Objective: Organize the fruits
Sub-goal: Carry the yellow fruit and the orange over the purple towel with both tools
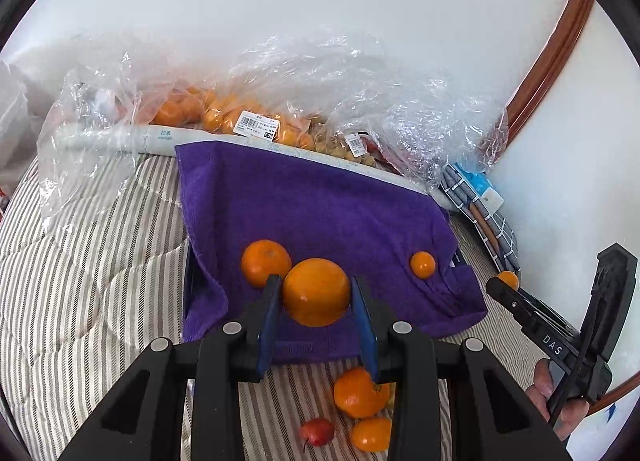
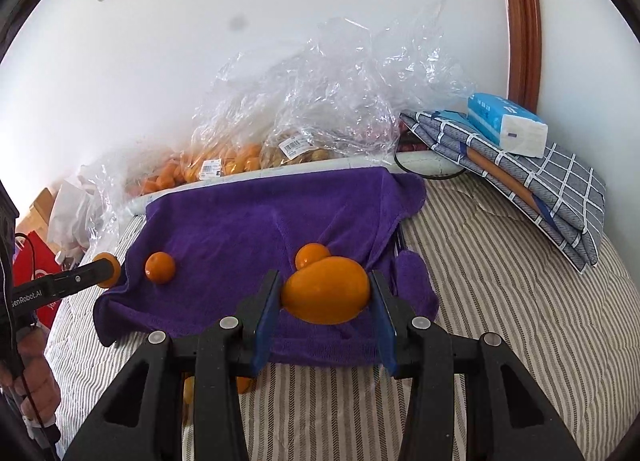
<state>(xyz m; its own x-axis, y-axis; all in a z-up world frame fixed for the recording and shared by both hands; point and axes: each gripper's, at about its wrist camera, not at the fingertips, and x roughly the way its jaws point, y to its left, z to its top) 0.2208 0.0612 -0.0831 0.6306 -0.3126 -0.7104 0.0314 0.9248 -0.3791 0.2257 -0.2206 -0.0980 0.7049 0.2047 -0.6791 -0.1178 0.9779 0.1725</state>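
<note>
Big orange [image 1: 316, 293] clenched between the blue pads [image 1: 267, 325] of the left tongs [image 1: 316, 281], over the near part of the purple towel [image 1: 320, 201]. Cannot tell whether resting on the cloth or just above it. Just to its left and touching or nearly so, a second orange [image 1: 266, 263] lying on the towel; further right, apart, a small orange [image 1: 423, 265].

Right tongs [image 2: 325, 275] likewise clamped, on an oval orange [image 2: 324, 289], with the small one just behind it in that view.

To do this step well: lower each fruit straight down onto the towel, not onto the slope at its near edge, where rolling off looks likely. Set the big orange beside its neighbour without knocking it; a nudge probably sends that one rolling left toward the drooping corner. Part the pads only once the cloth takes the weight, then draw back along the line of the fingers so neither pad drags the peel. Squeeze lightly: firm skin, but round and smooth, so apt to pop out forward under a hard pinch. Work one hand at a time if the tongs crowd each other.

Near, on the striped bedspread [image 1: 100, 261], two loose oranges [image 1: 360, 393] and a small red fruit [image 1: 317, 431], seemingly unsorted. Far, against the wall, clear plastic bags [image 1: 320, 81] with more fruit.
</note>
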